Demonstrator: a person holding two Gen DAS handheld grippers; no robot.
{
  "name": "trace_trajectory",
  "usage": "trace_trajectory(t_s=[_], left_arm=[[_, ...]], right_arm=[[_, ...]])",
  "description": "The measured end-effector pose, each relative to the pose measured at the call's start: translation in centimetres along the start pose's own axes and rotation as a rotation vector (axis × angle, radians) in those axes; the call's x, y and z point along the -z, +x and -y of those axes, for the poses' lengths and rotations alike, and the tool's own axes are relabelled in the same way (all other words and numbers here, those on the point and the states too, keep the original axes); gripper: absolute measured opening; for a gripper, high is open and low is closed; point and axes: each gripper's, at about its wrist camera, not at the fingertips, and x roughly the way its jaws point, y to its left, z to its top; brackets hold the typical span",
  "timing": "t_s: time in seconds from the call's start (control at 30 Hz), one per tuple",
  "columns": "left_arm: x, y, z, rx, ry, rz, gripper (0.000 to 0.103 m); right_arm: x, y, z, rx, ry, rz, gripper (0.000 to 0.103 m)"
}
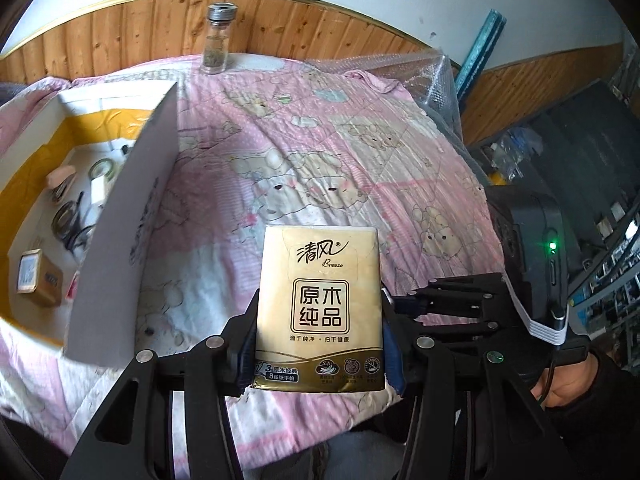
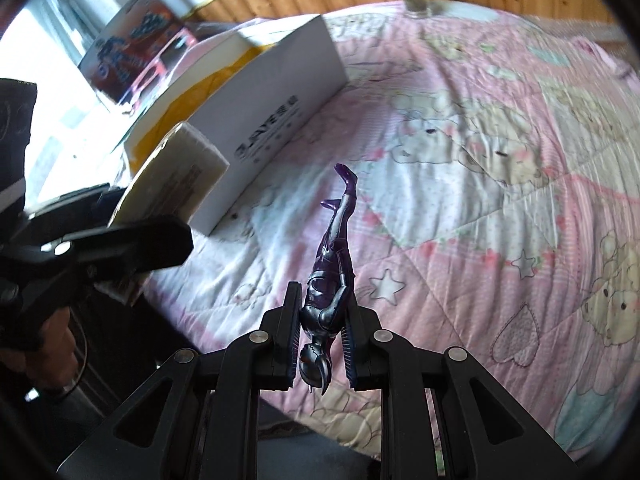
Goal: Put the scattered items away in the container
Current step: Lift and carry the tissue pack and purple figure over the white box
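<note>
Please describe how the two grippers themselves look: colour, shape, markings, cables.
Both are black, with angular link arms joined by round silver pins. The left gripper has blue ribbed pads on its fingers, as does the right gripper. In the left wrist view, the right gripper carries a dark housing with a green light, a white ribbed strip and a black cable.

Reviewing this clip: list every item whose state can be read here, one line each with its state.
Gold tissue pack: clamped in left gripper, lifted off quilt.
Purple-and-silver toy figure: clamped in right gripper, feet pointing away.
White cardboard box: open, holding small items.
Glass jar with metal lid: upright, capped, on the bed.
</note>
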Motion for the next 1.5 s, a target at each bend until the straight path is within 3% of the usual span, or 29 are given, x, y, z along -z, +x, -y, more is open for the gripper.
trace_trajectory(t_s=[0.4,0.7,1.1,1.5], left_arm=[[0.4,-5.1,-3.4,-0.003,-0.051,0.086,0.051],[0.0,-8.1,-7.6,-0.018,-0.123,0.141,0.051],[-2.3,-11.6,-13.4,-0.079,-0.176,0.227,0.051],[-6.1,-12.9,-17.7,-0.136,-0.168,0.269,0.051]], right_arm=[[-2.7,-2.5,-6.4,-0.015,-0.194,0.003,0.019],[-6.0,-2.7,-9.1,-0.022,-0.242,0.022,0.019],[-9.6,-1.7,-11.9,-0.032,-0.287,0.033,0.019],[-12.7,0.2,-14.7,-0.039,-0.328,0.035,0.019]])
